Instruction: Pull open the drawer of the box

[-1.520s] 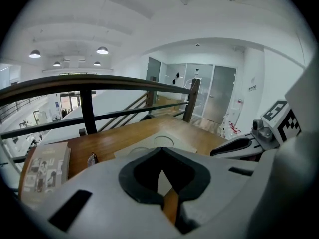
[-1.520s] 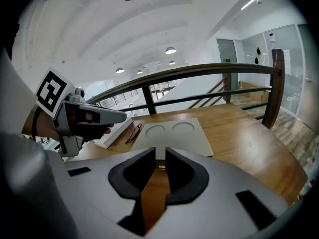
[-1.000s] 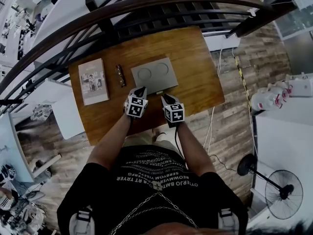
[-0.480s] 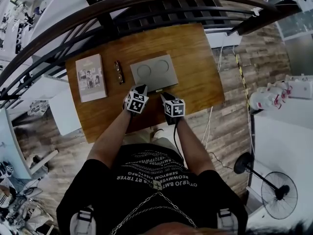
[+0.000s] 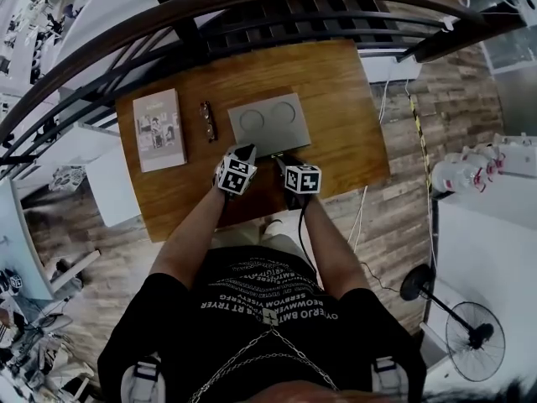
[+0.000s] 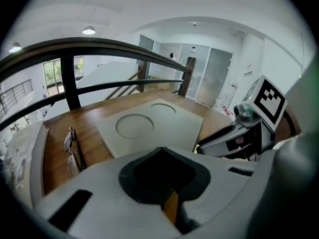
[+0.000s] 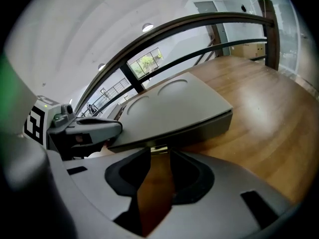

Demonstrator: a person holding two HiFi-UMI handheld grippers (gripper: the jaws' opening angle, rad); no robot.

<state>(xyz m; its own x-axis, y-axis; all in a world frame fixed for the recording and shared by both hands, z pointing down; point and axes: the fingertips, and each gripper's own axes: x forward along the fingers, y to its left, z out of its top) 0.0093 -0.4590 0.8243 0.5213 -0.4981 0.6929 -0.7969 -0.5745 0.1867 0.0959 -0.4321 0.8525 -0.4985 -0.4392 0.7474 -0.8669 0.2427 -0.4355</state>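
Flat grey box with two round recesses (image 5: 268, 124) sits mid-table, towards the far edge of the brown wooden table (image 5: 348, 116). Small brass drawer pull (image 7: 159, 148) is on the box's near face. Right gripper (image 7: 158, 158) has just been opening: jaws wide, pull right at their tips, pads not pressing it. Left gripper (image 6: 160, 151) is at the box's near-left corner, jaws drawn together, empty. Folded eyeglasses (image 5: 207, 122) lie just left of the box, a tan book (image 5: 159, 130) farther left. Bare wood runs right of the box. Dark curved railing (image 5: 252, 7) runs along the far edge.
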